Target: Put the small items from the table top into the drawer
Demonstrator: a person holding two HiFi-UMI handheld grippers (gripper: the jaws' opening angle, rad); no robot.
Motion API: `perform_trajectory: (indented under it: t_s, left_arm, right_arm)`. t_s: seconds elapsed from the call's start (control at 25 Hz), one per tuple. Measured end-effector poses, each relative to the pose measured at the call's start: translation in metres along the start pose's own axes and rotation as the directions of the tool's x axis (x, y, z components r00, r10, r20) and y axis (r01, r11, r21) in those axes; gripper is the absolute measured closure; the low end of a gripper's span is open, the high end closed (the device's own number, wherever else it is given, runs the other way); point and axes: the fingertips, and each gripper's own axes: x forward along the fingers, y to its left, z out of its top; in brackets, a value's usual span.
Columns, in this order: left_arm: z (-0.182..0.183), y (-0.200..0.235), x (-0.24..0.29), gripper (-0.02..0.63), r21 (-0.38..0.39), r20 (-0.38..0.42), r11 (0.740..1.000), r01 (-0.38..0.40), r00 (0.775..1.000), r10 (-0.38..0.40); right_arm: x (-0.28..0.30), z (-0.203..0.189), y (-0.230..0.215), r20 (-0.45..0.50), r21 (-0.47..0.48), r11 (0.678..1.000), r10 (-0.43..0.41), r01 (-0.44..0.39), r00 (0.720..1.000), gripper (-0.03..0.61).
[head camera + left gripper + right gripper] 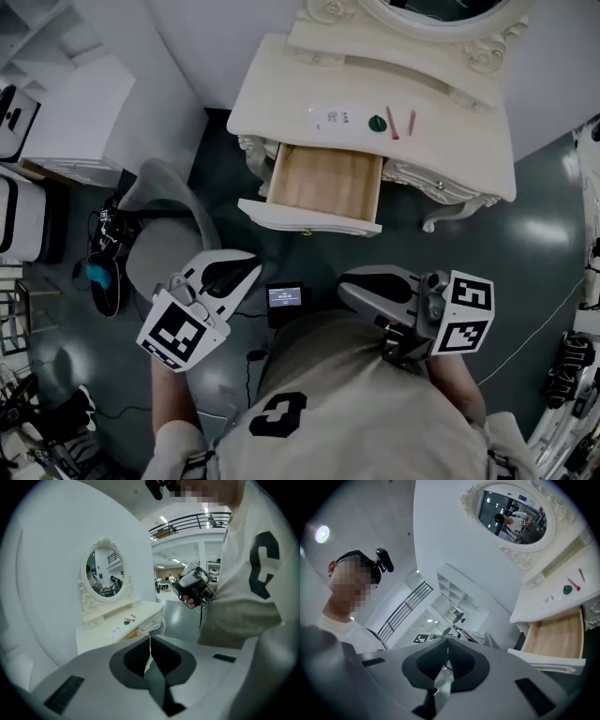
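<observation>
Both tongs hang empty by my chest, well short of the furniture: the left tongs (150, 644) are pinched together on nothing, and the right tongs (446, 644) are likewise closed with nothing between them. At my 12 o'clock stands the cream dressing-table worktop (272, 94), and on it lie a small whitish printed packet (330, 117), a flat dark-green round disc (377, 123) at its 3 o'clock, and two thin red-pink sticks (401, 123) further toward 3. The open pale wooden drawer (323, 178) sits at their 6 o'clock, with nothing in it. I judge all of them light and low-lying, likely to skid. I'd nip the disc across its rim, each stick at mid-length, and the flimsy packet by an edge.
</observation>
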Motion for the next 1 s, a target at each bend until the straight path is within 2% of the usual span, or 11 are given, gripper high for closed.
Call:
perform_trajectory:
  t_s: [0.16,0.28,0.48,0.56,0.64,1.0]
  left_arm:
    - [0.046,-0.004,0.04,0.557,0.016,0.058,0.999,-0.044,0.997,0.043]
    - [0.07,-0.005,0.07,0.557,0.028,0.061,0.997,-0.075,0.995,0.074]
    - [0.086,-0.016,0.107,0.55,0.041,-0.009,0.996,-0.085,0.996,0.085]
    - [0.091,-0.017,0.118,0.504,0.042,-0.038,0.995,-0.094,0.995,0.095]
    - [0.094,-0.017,0.128,0.489,0.054,-0.071,0.993,-0.109,0.991,0.112]
    - [0.093,-0.022,0.164,0.485,0.074,-0.168,0.987,-0.142,0.974,0.153]
  right_arm:
    - [-0.029,0.012,-0.01,-0.012,-0.013,1.0,0.021,-0.021,1.0,0.548]
    - [-0.053,0.021,-0.018,-0.036,-0.049,0.999,0.018,-0.019,0.999,0.548]
    - [-0.091,0.034,-0.032,-0.057,-0.047,0.998,0.038,-0.041,0.998,0.548]
    - [-0.102,0.041,-0.037,-0.058,-0.044,0.997,0.055,-0.058,0.997,0.548]
    - [-0.113,0.047,-0.042,-0.058,-0.042,0.996,0.071,-0.074,0.996,0.549]
    - [-0.139,0.061,-0.059,-0.049,-0.02,0.992,0.126,-0.128,0.991,0.548]
